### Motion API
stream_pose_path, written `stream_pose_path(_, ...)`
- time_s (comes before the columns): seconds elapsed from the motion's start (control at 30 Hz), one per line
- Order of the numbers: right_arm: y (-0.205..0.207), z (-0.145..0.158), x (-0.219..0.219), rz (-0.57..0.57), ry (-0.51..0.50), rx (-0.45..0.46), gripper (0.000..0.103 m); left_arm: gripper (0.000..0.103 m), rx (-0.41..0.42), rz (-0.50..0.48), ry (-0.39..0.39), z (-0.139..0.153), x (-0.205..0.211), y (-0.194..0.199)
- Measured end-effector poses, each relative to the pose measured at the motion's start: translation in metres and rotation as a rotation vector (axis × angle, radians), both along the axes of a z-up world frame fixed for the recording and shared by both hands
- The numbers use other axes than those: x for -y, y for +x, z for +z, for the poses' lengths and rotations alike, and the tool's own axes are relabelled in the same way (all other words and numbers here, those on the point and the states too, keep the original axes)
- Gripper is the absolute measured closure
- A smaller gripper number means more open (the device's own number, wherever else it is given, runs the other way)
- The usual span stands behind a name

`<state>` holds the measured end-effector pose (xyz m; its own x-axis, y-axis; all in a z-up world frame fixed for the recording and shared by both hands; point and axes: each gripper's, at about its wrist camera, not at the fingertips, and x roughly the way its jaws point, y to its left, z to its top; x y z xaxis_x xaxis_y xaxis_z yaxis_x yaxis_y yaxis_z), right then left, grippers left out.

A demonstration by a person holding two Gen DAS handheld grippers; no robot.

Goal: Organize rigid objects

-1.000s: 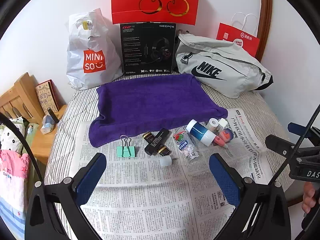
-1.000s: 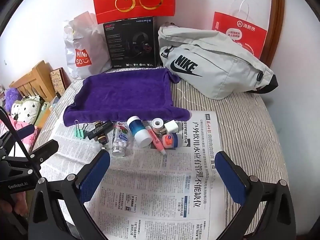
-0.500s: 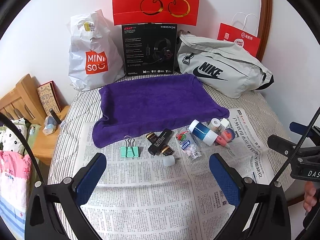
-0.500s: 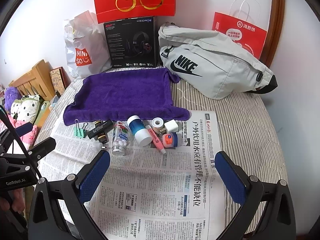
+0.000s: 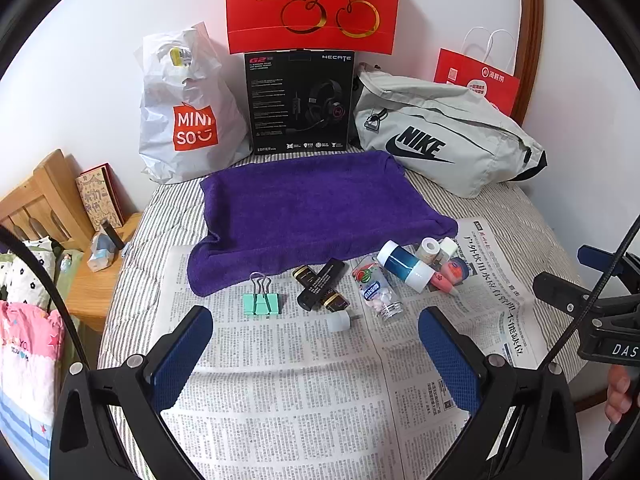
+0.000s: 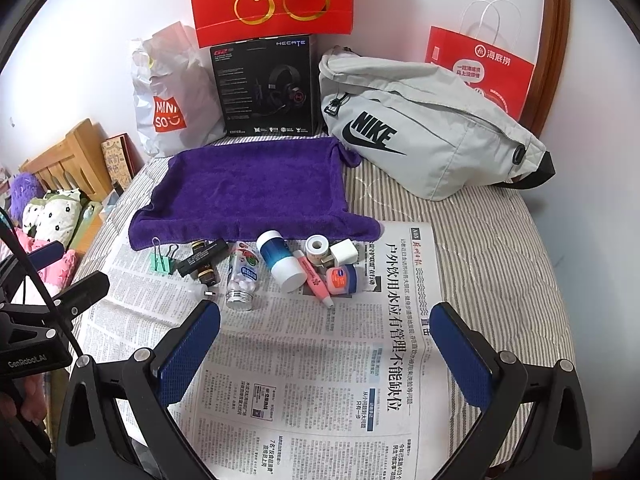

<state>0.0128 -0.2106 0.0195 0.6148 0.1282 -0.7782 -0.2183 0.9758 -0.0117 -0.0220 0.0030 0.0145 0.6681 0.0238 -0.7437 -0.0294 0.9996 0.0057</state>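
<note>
Bed [image 5: 516, 216]: one, striped cover, carrying everything below.
Newspaper [image 5: 304, 392]: one spread across the near half of the bed.
Purple towel [image 5: 316, 208]: one, flat, its near edge lapping over the newspaper.
Backdrop: one grey Nike bag [image 5: 444, 136], one black headset box [image 5: 300, 104], one white Miniso bag [image 5: 188, 112], two red paper bags against the wall.
Left gripper [image 5: 316, 354]: jaws spread wide, nothing between them, held low over the newspaper and pointing toward the towel.
Right gripper [image 6: 326, 350]: likewise wide apart and empty, hovering over the newspaper's right part.
Small items: a row along the towel's near edge, beyond both sets of fingertips and untouched.
Blue-and-white bottle [image 6: 282, 260]: one, lying down.
Clear pill bottle [image 6: 242, 276]: one, on its side.
Black tubes [image 5: 320, 284]: two, crossed.
Green binder clip [image 5: 261, 300]: one, leftmost.
Pink tube [image 6: 314, 278]: one.
Red-lidded tin [image 6: 340, 280]: one.
Tape roll [image 6: 318, 248]: one.
White charger plug [image 6: 344, 252]: one.
Small white cap [image 5: 338, 320]: one, nearest the left gripper.
</note>
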Motion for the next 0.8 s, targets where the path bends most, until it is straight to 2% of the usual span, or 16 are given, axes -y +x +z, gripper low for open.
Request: stream_pose_path(0.8, -0.001, 0.0001, -0.0002, 0.005, -0.004, -0.004, 0.0, 0.0, -0.007, 0.002, 0.001, 0.003, -0.0024, -0.0003)
